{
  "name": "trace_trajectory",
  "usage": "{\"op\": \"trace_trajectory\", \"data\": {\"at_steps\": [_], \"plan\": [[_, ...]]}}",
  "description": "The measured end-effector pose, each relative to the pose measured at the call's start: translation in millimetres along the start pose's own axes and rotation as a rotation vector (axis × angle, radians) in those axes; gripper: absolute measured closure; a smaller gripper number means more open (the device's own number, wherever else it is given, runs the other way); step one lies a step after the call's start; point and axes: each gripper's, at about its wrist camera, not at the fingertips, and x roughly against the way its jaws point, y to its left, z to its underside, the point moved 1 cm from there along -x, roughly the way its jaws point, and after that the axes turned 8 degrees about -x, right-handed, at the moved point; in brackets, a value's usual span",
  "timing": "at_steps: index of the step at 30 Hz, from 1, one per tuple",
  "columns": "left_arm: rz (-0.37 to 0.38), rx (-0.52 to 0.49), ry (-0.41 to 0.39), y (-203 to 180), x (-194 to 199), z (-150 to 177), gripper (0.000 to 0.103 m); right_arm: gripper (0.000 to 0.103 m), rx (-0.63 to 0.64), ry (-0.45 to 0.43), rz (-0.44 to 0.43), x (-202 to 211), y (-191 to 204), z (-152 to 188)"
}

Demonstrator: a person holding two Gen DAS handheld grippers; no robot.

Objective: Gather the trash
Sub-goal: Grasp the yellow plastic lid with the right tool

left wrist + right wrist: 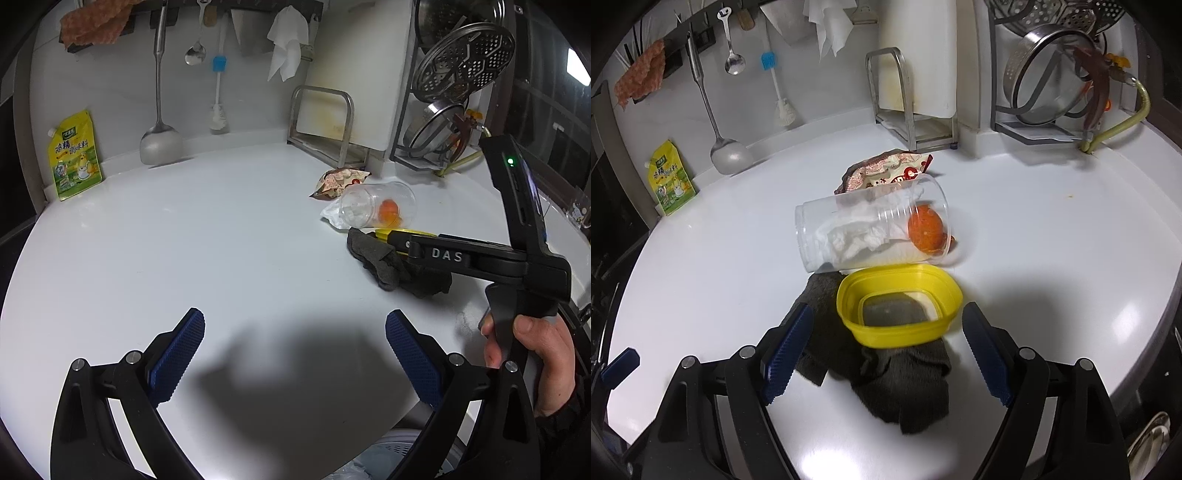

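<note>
A clear ribbed plastic cup (871,225) lies on its side on the glossy white desk (1052,240), with crumpled tissue (855,238) and an orange peel (925,232) showing through it. A crinkled snack wrapper (886,171) lies behind it. A yellow rounded-rectangular lid (899,308) rests on a dark fuzzy cloth (905,384) in front. The right claw (888,360) gapes wide on either side of lid and cloth. The left claw (295,354) is spread, empty.

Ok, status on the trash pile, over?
Both tongs open, empty. Right over yellow container on dark cloth. Tipped cup and wrapper beyond.
</note>
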Motion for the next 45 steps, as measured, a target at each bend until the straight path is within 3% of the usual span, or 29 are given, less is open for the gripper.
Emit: {"op": "trace_trajectory", "data": {"at_steps": [11, 13, 14, 23, 28, 33, 45], "plan": [[0.000, -0.002, 0.018, -5.2, -9.1, -1.4, 0.007, 0.025, 0.020, 0.025, -0.009, -17.3, -0.7, -4.1], [0.000, -0.004, 0.019, -6.9, -10.5, -2.3, 0.007, 0.028, 0.020, 0.023, -0.008, -17.8, -1.8, -4.1], [0.001, -0.004, 0.020, -7.9, -11.3, -3.0, 0.007, 0.035, 0.024, 0.029, -0.003, -18.8, -2.3, -4.1], [0.016, 0.000, 0.026, -18.3, -18.7, -10.5, 0.007, 0.035, -0.018, -0.004, -0.042, 0.3, -15.7, 2.2], [0.031, 0.014, 0.033, -26.4, -25.8, -15.3, 0.007, 0.035, -0.059, -0.055, -0.049, 24.5, -34.2, 9.6], [0.030, 0.019, 0.025, -42.6, -31.9, -25.8, 0.007, 0.035, -0.096, -0.127, 0.003, 55.4, -62.5, 18.3], [0.029, 0.007, 0.067, -84.5, -66.4, -48.6, 0.007, 0.035, -0.255, -0.194, 0.048, 90.4, -135.5, 26.7]]}}
